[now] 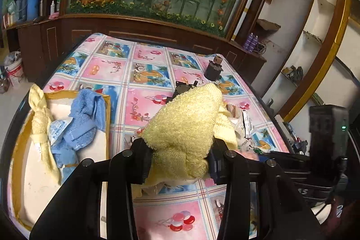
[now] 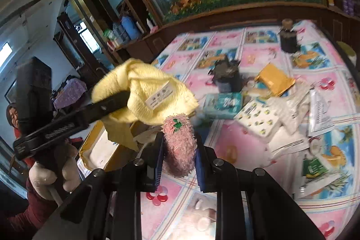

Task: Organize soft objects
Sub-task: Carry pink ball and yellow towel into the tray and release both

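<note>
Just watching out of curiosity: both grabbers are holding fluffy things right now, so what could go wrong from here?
The yellow towel hangs loosely from the left hand-held gripper, so its trailing corner might catch on the tray's rim. The pink fuzzy cloth in the right hand-held gripper could brush the tissue pack and packets nearby.

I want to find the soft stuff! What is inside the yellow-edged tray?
In the tray lie a blue towel, a knotted yellow cloth and a small white packet. Whatever sits under the towel is hidden.
</note>
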Demonstrator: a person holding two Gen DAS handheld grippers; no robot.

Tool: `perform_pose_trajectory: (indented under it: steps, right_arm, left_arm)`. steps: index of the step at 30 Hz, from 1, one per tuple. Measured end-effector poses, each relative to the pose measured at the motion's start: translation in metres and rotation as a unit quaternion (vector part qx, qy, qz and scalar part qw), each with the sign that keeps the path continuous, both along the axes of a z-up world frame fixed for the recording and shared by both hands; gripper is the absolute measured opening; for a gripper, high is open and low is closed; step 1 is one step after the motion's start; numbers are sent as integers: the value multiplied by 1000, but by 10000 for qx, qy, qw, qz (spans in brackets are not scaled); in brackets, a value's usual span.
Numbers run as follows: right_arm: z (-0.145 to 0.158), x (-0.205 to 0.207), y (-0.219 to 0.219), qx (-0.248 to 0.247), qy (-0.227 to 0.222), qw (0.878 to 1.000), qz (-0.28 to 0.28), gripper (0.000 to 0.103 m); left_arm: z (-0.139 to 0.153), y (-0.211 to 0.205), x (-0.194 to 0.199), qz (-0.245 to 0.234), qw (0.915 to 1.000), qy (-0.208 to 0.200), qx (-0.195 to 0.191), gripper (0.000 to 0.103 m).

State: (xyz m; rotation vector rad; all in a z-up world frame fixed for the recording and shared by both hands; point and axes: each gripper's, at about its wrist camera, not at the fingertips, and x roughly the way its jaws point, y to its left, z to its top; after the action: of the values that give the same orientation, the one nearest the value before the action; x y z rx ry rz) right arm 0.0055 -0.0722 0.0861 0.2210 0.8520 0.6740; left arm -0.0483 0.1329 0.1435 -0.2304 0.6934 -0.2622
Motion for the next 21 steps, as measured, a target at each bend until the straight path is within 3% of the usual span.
perform_pose_trajectory:
  steps: [5,8,14,21]
  right_arm:
    - [45,-20,42,338,-513,9965,573,23]
    - [58,-32,74,341,-640,9926,971,23]
    - [31,-28,146,-6,-324,9892,1432,23]
    - [-22,-6,196,-620,85,9885,1380,23]
  left_arm:
    - [39,53,-47,519,9977,-420,95,40]
    - [43,91,-61,1023,9933,-463,270,40]
    - [-9,148,-56,1711,9849,167,210,41]
    - [-74,181,-32,2057,9751,827,-19,41]
